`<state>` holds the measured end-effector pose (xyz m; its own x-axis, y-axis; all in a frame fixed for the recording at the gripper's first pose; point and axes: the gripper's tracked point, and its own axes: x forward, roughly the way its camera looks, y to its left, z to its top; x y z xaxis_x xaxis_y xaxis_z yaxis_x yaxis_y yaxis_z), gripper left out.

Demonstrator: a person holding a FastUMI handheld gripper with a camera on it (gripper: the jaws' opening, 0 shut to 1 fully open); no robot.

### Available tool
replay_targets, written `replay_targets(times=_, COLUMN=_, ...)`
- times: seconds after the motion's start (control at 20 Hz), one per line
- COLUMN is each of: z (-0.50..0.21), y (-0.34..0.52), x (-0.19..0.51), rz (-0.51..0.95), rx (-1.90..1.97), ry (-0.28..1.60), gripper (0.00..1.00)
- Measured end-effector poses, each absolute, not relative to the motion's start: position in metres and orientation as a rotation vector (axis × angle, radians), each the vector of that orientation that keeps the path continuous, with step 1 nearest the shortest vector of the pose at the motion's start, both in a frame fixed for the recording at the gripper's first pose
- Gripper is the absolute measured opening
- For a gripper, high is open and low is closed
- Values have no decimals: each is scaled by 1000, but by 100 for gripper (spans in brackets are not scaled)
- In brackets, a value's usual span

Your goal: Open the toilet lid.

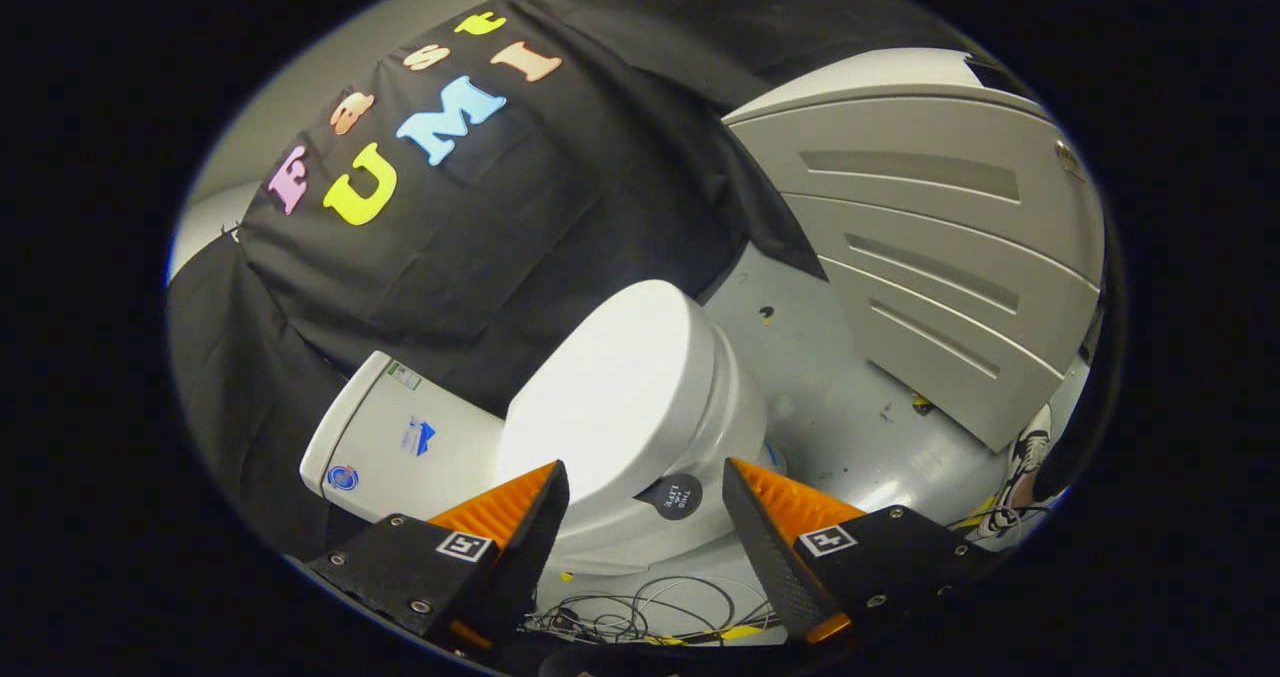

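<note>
You're on the approach: your gripper [645,487] stands wide open, holding nothing. The toilet lid [610,387] lies closed at 12 o'clock, just ahead between the fingers. Next, I'd judge, hook its front edge and lift

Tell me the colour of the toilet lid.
White, glossy and plain; the toilet lid shows best in the gripper view, just beyond the open jaws.

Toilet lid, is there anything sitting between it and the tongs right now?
Nothing visible blocks the way. The toilet lid lies closed just ahead of the open tongs, with clear space between them. A round dark tag hangs at the lid's front edge between the fingers, and loose cables lie on the floor below, out of the path.
</note>
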<state>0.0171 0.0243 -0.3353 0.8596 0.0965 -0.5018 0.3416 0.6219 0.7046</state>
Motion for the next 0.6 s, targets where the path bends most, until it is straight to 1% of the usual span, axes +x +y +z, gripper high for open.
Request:
replay_targets(times=0.3, z=-368, y=34, x=24, rz=-148, rx=974, ry=590, gripper=94)
replay_targets(times=0.45, z=-386, y=36, x=23, rz=-188, rx=1008, ry=613, gripper=94)
replay_targets(times=0.6, z=-400, y=46, x=33, rz=-177, rx=1081, ry=631, gripper=90)
